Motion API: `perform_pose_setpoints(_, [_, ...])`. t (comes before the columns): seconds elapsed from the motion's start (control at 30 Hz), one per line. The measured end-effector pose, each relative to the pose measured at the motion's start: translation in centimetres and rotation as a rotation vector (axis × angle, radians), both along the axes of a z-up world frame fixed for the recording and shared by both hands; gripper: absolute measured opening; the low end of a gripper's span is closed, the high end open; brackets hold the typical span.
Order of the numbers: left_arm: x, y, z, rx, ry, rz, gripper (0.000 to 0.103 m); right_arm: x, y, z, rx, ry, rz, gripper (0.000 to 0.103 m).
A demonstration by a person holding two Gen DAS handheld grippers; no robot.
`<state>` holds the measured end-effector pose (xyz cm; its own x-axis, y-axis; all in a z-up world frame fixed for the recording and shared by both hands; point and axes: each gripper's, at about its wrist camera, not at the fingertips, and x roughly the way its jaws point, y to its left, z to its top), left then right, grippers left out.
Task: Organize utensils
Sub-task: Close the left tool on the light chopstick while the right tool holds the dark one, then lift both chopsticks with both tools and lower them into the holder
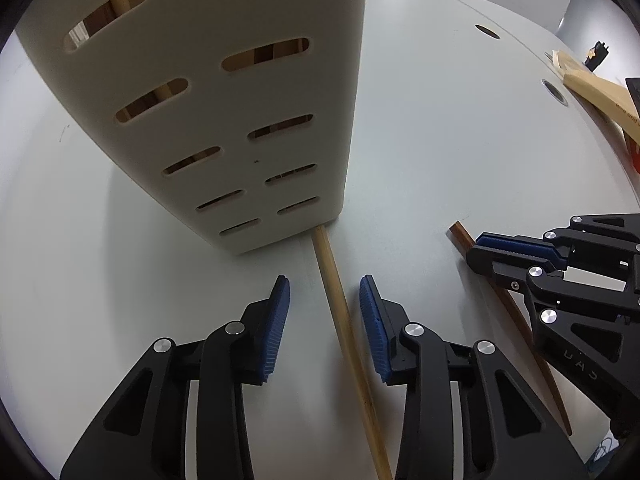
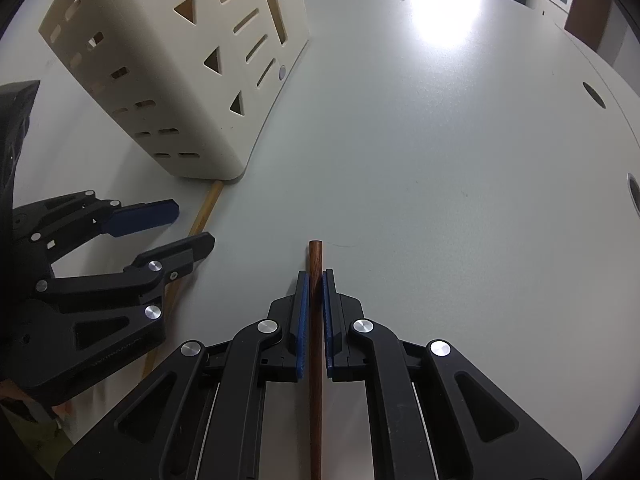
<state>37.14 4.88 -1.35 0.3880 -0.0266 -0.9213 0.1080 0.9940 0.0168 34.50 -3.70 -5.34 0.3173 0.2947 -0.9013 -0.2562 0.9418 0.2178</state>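
A cream slotted utensil holder [image 1: 240, 100] [image 2: 160, 80] stands upright on the white table, with wooden pieces showing through its slots. A light wooden stick [image 1: 344, 320] [image 2: 206, 208] lies on the table, its far end touching the holder's base. My left gripper [image 1: 325, 284] [image 2: 194, 224] straddles this stick with a gap on each side, so the blue pads do not press it. To the right, my right gripper [image 2: 315, 276] [image 1: 474, 250] is shut on a dark brown stick [image 2: 315, 256] [image 1: 460, 232], whose end pokes out past the fingertips.
The round white table [image 2: 440, 160] stretches away on the right, with cable holes [image 1: 488, 32] [image 1: 554, 92] near its far rim. A pile of flat wooden and red items [image 1: 592, 88] lies at the right edge. Dark furniture stands beyond the table.
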Motion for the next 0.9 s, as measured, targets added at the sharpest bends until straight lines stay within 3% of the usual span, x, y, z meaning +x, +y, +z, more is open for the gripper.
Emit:
perform_pose_setpoints(0.1, [0.2,0.0,0.2,0.010,0.010,-0.008,0.014,1.3,-2.2,0.5,0.000,-0.004,0.002,0.008])
perform_pose_setpoints(0.17, [0.2,0.0,0.2,0.018,0.014,-0.009,0.009,1.3,-2.0,0.5,0.000,-0.004,0.002,0.008])
perform_pose_setpoints(0.4, [-0.6,1.1,0.4,0.001,0.003,0.000,0.006,2.0,-4.6,1.3,-0.004,-0.028,0.001,0.008])
perform_pose_setpoints(0.7, [-4.8,5.2,6.0,-0.124,-0.193,0.070,0.006,-0.3,-4.5,5.7,0.082,-0.167,-0.002,0.008])
perform_pose_setpoints(0.9, [-8.0,6.6,9.7,-0.144,-0.319,0.086,0.006,-2.0,-3.8,9.4,0.158,-0.269,0.000,0.007])
